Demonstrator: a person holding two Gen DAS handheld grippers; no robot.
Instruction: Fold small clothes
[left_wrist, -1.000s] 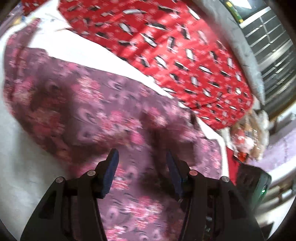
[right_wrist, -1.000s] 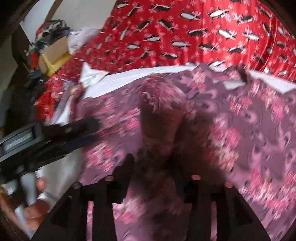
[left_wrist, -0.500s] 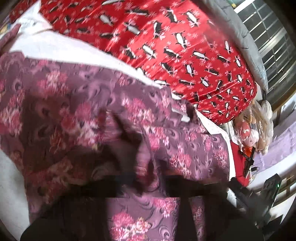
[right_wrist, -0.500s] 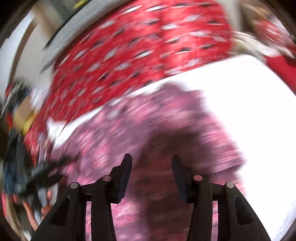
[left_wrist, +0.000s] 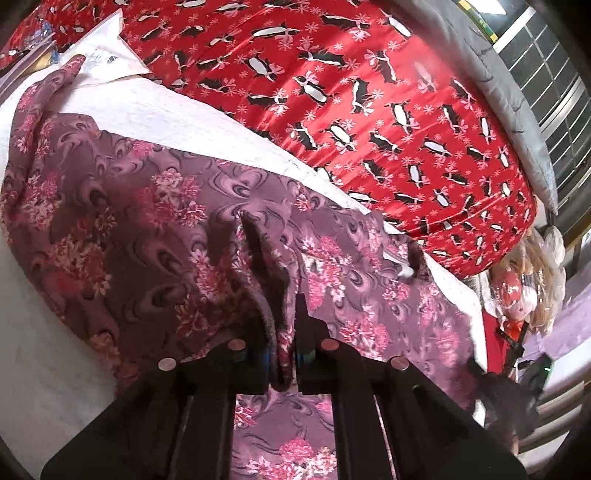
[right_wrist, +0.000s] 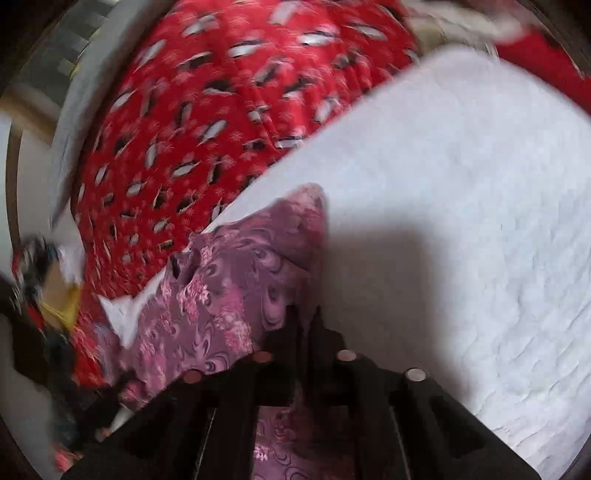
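Now | purple floral garment (left_wrist: 155, 221) lying on the white bed (right_wrist: 461, 192) | left tool (left_wrist: 282, 332) pinching a fabric ridge | right tool (right_wrist: 303, 325) pinching its edge | judging cloth soft, light, droopy: gripping hems or corners is working best.

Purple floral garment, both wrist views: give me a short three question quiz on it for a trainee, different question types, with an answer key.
1. True or false: the left gripper is shut on a bunched ridge of the purple floral garment.
2. Multiple choice: the garment lies on A) a white quilted surface, B) bare wood, C) a green towel.
3. Fill in: beyond the garment lies a red blanket printed with ____.

Key: 1 true. 2 A. 3 penguins. The right gripper also appears shut on the garment's edge.
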